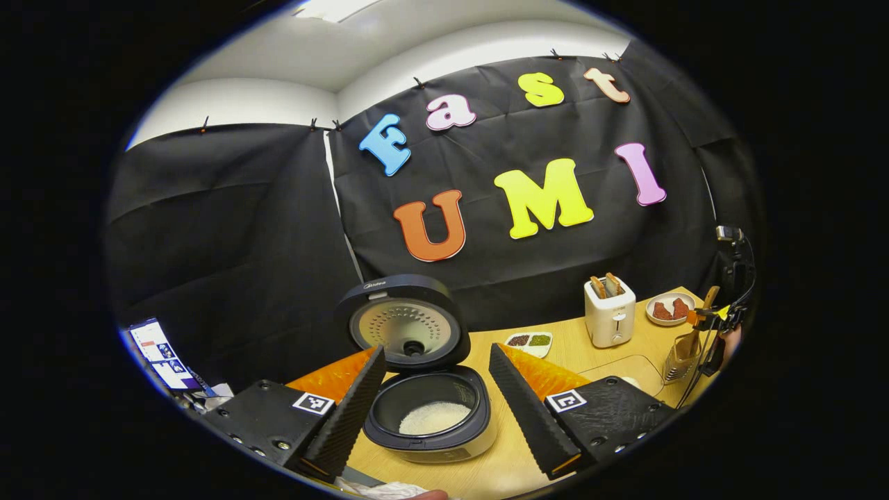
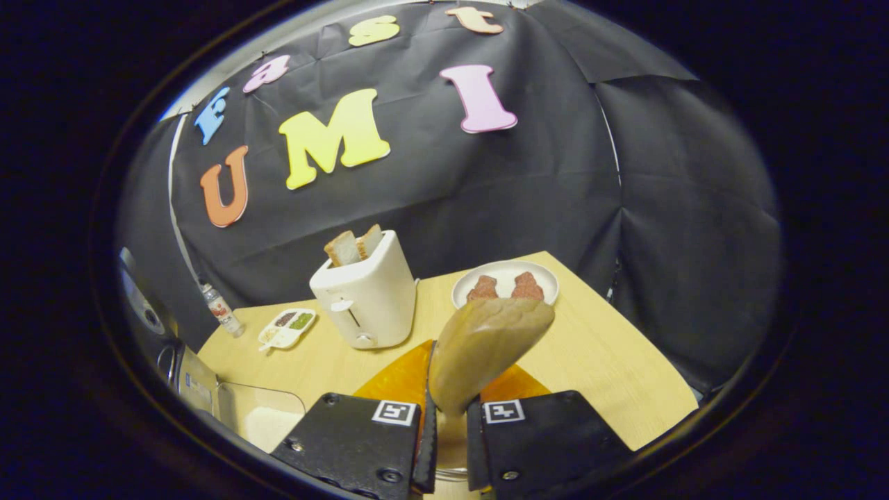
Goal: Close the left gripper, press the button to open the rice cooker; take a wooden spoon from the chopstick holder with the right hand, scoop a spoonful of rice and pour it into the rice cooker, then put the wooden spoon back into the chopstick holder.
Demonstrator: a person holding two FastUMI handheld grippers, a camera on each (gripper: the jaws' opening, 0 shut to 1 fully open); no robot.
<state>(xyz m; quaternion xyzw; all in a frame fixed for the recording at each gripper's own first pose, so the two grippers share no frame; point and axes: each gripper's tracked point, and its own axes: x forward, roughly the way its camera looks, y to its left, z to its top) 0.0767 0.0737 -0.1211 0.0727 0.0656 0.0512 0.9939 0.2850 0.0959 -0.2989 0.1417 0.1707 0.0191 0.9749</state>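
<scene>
The rice cooker (image 1: 430,423) stands open on the wooden table, its lid (image 1: 405,325) tipped up and back, with white rice on the bottom of the inner pot. My left gripper (image 1: 437,410) is open, its fingers spread to either side of the pot and holding nothing. At the far right the wooden spoon (image 1: 696,326) stands in the wire chopstick holder (image 1: 676,361), with the right gripper at its top. In the right gripper view my right gripper (image 2: 450,417) is shut on the spoon's handle, and the spoon's bowl (image 2: 486,344) rises just ahead of the fingers.
A white toaster (image 2: 364,295) with bread slices stands mid-table. Behind it lie a plate (image 2: 507,278) of reddish pieces and a small divided dish (image 2: 286,326). A clear box of rice (image 2: 264,417) sits at the left, with a small bottle (image 2: 221,309) by the wall.
</scene>
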